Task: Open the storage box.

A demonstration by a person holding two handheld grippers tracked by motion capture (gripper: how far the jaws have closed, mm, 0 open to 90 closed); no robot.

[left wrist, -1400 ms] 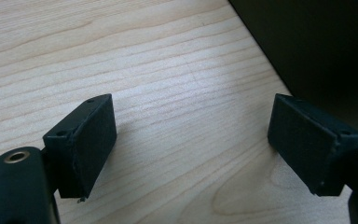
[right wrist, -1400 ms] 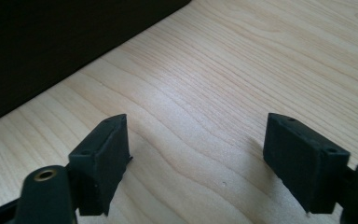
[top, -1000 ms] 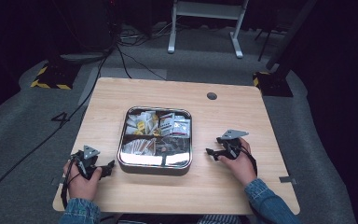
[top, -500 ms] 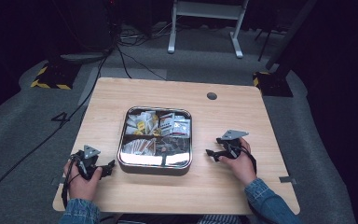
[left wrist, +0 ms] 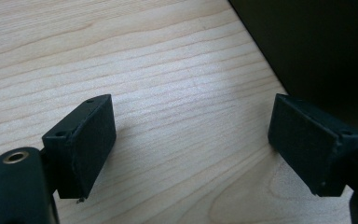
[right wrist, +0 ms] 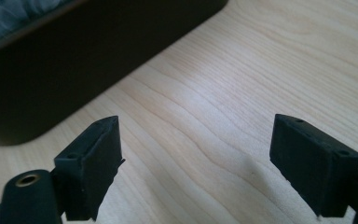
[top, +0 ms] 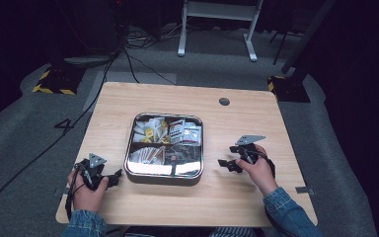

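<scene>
- Right gripper (top: 225, 164) rests on the table (top: 237, 197) just beside the right wall of the metal tray (top: 165, 173); its jaws have just been opening and now stand wide with only bare wood between them.
- Left gripper (top: 112, 177) sits by the tray's near left corner, jaws spread apart, holding nothing.
- Tray lies in the middle of the table, with small packets (top: 177, 131) sorted in its compartments.
- Judged step: a start, both grippers flank the tray and nothing is taken up yet.
- Next move likely calls for lifting 1 gripper over the rim, lining its jaws across a single packet and closing gently so neighbours stay put.
</scene>
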